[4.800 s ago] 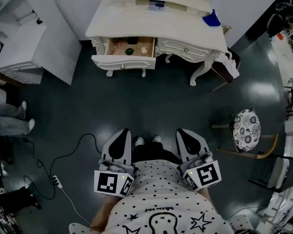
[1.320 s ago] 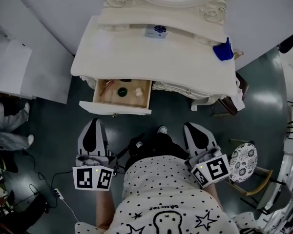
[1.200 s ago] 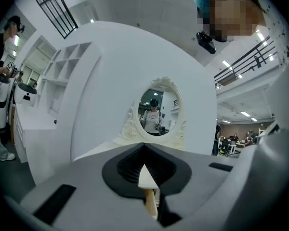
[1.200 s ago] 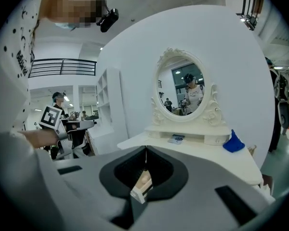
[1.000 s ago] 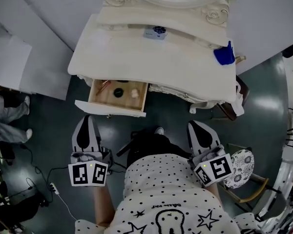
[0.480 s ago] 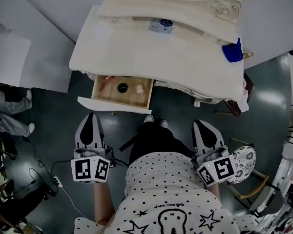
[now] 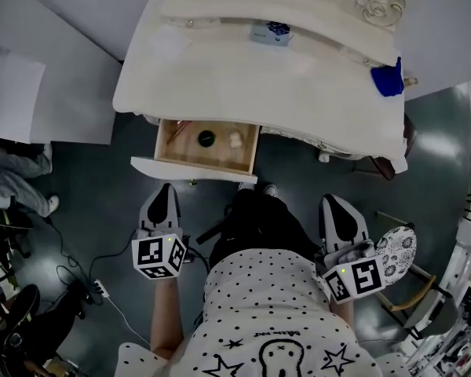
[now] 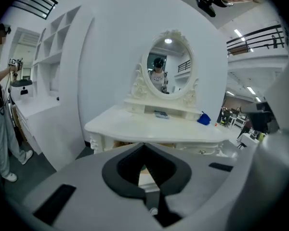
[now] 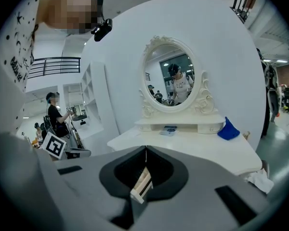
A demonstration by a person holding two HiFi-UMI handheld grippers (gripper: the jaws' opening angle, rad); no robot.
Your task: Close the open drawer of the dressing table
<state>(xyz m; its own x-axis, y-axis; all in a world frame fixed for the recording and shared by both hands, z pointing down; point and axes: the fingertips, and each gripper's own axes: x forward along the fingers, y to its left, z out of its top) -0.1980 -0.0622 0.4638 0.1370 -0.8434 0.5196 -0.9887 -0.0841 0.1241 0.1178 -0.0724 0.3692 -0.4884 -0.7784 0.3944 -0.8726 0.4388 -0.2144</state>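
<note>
The cream dressing table (image 7: 259, 85) stands ahead of me, and its left drawer (image 7: 208, 149) is pulled out, with a black round thing, a white thing and a thin stick inside. The drawer's white front (image 7: 190, 171) faces me. My left gripper (image 7: 164, 188) is shut and empty, with its tip just short of that front, slightly to its left. Off to the right, my right gripper (image 7: 335, 200) is shut and empty, away from the drawer. In the left gripper view the shut left gripper (image 8: 144, 144) points at the table (image 8: 154, 129). The right gripper (image 9: 145, 149) shows the drawer (image 9: 141, 186) through its jaw opening.
A blue object (image 7: 386, 80) and a small box (image 7: 271, 32) rest on the table, below an oval mirror (image 8: 166, 66). A chair with a patterned seat (image 7: 396, 250) stands at my right. A cable and power strip (image 7: 98, 289) lie on the floor at left, near a person's legs (image 7: 12, 181).
I have come closer to the dressing table. The left gripper has sunk and moved up to the drawer front. The right gripper has shifted a little. Both stay shut.
</note>
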